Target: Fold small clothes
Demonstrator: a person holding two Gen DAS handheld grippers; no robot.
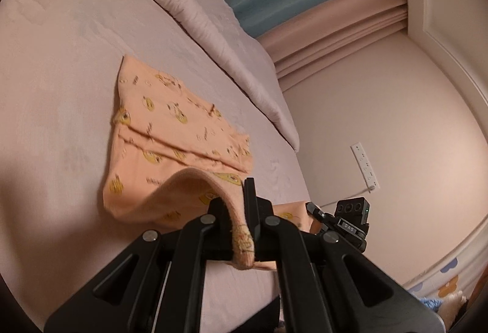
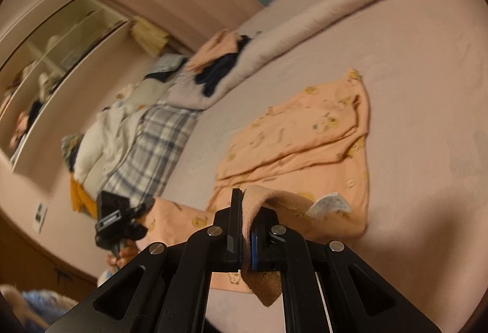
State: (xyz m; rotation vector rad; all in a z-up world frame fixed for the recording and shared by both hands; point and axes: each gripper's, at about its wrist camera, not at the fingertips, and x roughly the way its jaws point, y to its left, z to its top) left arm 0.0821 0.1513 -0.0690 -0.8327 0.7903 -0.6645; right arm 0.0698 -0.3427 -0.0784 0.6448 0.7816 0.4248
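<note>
— Two grippers, what do they hold?
— Left gripper (image 1: pixel 236 211) and right gripper (image 2: pixel 247 220) each pinch an edge of the peach garment (image 1: pixel 170 125), lying at twelve o'clock on the bed (image 1: pixel 61 58).

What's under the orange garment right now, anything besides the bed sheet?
Only the pink bed sheet shows around the orange garment. Both claws, left and right, pinch its lifted near edge. Whatever lies beneath the flat, folded part is covered.
</note>
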